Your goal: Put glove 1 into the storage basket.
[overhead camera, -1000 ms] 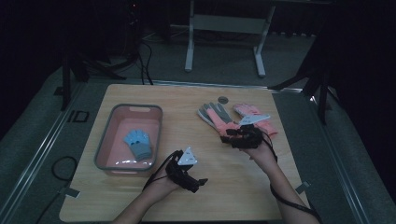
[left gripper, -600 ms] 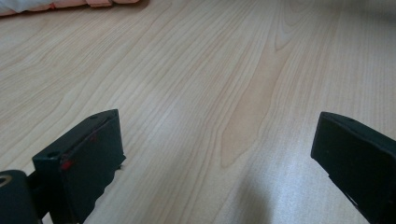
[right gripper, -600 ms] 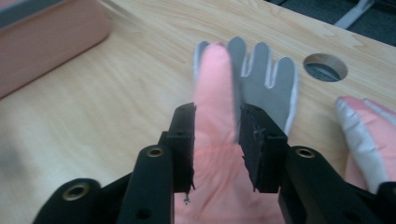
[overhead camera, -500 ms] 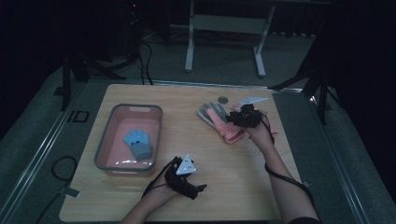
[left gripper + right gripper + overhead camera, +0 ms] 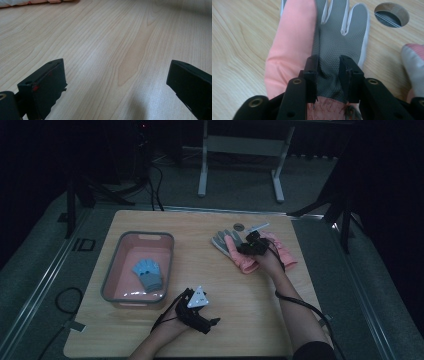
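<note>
While pinching the grey glove, right hand-held gripper near table's far edge.

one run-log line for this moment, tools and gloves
right tool: jaws just closing, pinching grey-palmed glove | left tool: open over bare table | blue glove: in pink bin
</note>
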Tool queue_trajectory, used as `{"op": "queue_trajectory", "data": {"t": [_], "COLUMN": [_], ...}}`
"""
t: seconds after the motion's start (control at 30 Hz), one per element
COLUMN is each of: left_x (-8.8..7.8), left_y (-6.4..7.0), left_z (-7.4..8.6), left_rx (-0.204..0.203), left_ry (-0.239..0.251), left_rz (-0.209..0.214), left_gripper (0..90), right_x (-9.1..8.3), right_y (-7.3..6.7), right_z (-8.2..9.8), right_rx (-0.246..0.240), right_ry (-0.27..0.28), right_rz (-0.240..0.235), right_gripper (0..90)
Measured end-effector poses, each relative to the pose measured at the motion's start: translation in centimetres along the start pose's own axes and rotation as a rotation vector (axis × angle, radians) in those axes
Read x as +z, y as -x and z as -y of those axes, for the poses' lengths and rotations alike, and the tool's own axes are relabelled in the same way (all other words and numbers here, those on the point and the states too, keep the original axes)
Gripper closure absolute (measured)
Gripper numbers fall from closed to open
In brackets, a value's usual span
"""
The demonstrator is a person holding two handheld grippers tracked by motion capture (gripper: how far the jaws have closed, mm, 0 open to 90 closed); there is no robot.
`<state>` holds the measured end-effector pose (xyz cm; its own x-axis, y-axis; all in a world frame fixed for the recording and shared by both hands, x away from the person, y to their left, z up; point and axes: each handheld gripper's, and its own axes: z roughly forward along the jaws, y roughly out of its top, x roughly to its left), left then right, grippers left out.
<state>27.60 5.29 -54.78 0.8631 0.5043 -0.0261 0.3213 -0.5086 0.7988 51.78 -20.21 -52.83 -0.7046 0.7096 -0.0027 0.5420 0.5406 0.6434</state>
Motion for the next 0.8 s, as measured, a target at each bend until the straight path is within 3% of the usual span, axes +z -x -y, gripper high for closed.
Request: {"op": "queue_trajectory", "data": {"t": [0.13,0.17,0.2,0.23,0.3,0.37,0.4,0.53,0.6,0.7,0.8], "left_x": [0.0,0.0,0.0,0.0,0.0,-0.1,-0.1,-0.3,-0.4,-0.4,-0.5], "left_y": [0.0,0.0,0.0,0.0,0.0,0.0,0.0,-0.1,-0.2,-0.2,-0.2], "left_z": [0.0,0.0,0.0,0.1,0.1,0.1,0.1,0.1,0.1,0.2,0.2], "left_rx": [-0.004,-0.003,-0.001,0.004,0.005,0.007,0.007,0.000,-0.007,-0.009,-0.009], "left_ry": [0.008,0.010,0.011,0.009,0.007,0.012,0.012,0.027,0.029,0.030,0.032], "left_rz": [-0.004,-0.006,-0.006,-0.007,-0.010,-0.020,-0.020,-0.029,-0.034,-0.034,-0.037], "left_gripper": [2.6,2.6,2.6,2.6,2.6,2.6,2.6,2.6,2.6,2.6,2.6], "right_x": [0.0,-0.1,-0.2,-0.3,-1.2,-2.0,-2.7,-5.4,-6.1,-8.5,-9.8], "right_y": [-0.3,-0.4,-0.1,0.1,-0.3,-1.0,-1.4,-3.1,-3.7,-6.0,-7.6], "right_z": [0.2,0.2,0.3,0.3,-0.1,-0.4,-0.5,-0.4,-0.3,0.4,1.2], "right_rx": [0.019,0.044,0.124,0.176,0.207,0.211,0.241,0.308,0.309,0.341,0.368], "right_ry": [-0.002,0.003,0.013,0.018,0.018,0.019,0.035,0.107,0.121,0.168,0.184], "right_rz": [0.015,0.008,-0.049,-0.070,-0.014,0.013,0.028,0.002,0.013,0.078,0.105], "right_gripper": [83.7,85.7,87.0,87.6,88.4,88.6,88.6,88.5,88.5,88.5,88.5]}}
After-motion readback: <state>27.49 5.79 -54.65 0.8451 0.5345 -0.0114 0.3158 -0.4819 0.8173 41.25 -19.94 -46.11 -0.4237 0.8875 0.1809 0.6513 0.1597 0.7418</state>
